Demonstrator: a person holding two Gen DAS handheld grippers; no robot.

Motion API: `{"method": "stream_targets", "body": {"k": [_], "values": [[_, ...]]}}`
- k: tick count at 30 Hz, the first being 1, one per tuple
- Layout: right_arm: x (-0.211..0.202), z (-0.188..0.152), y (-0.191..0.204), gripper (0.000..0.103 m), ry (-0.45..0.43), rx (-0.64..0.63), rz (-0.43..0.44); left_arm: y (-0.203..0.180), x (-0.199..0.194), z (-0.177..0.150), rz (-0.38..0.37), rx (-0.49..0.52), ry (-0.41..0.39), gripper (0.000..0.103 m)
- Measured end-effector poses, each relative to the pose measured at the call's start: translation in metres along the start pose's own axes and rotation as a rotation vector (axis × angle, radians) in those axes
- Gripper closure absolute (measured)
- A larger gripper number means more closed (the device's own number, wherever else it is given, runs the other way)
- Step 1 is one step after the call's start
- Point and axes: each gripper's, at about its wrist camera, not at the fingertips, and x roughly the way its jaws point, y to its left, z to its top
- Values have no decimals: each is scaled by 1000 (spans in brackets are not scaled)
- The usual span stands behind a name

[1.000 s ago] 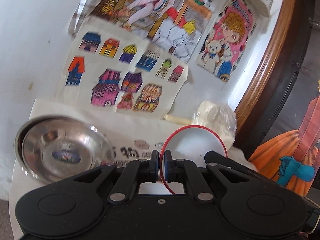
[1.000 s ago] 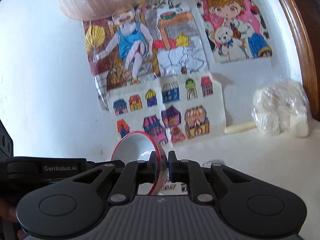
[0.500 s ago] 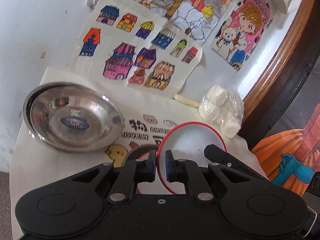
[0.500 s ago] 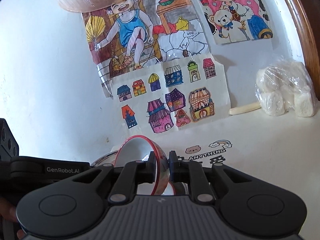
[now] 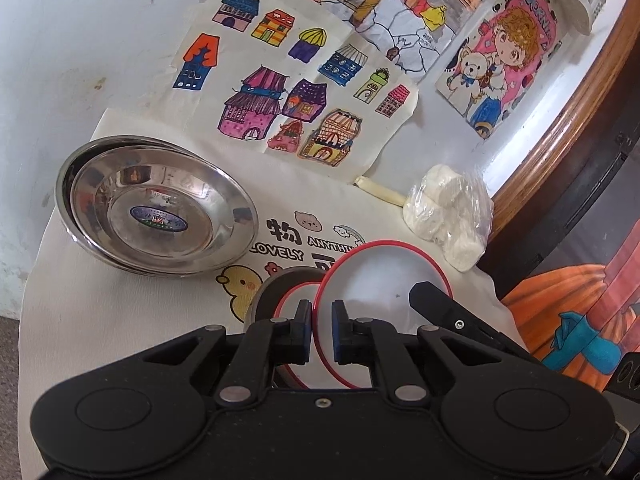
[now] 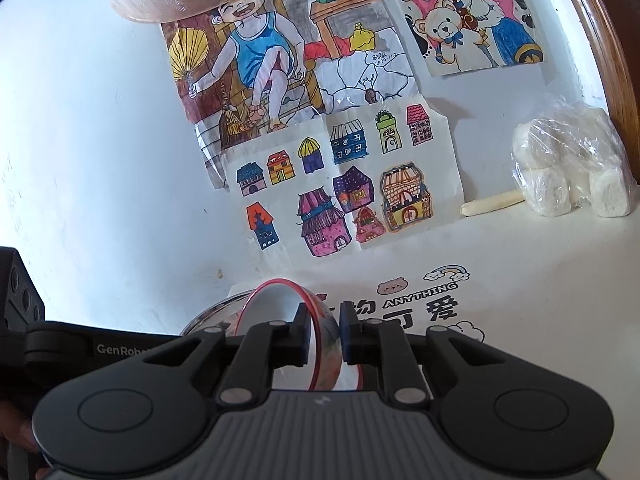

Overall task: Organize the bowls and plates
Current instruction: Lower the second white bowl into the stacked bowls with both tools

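My left gripper is shut on the rim of a white bowl with a red rim, held low over the printed cloth. A second red-rimmed bowl lies just left of it, partly hidden by my fingers. Stacked steel plates sit on the cloth at the left. My right gripper stands around the rim of a red-rimmed bowl; the jaws show a small gap on the right side. A steel plate's edge shows behind it.
A white cloth with cartoon prints covers the table. A plastic bag of white rolls and a pale stick lie near the wall at the right. Coloured drawings hang on the wall. A wooden frame edge borders the right.
Both grippers have lowered toward the cloth with their bowls. The right gripper's jaws have widened slightly around its bowl's rim. A second bowl has come into the left wrist view.
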Motion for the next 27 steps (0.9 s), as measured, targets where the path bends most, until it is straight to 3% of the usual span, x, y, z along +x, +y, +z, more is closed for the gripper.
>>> {"method": "stream_targets", "body": {"k": [10,27], "values": [[5,-2,-1,86,8,35,5,17,-2,-8,-28,-152,-20,89],[9,-11,-18,85,38,220,-9,30,2,-13,-63,-208,-28,88]]}}
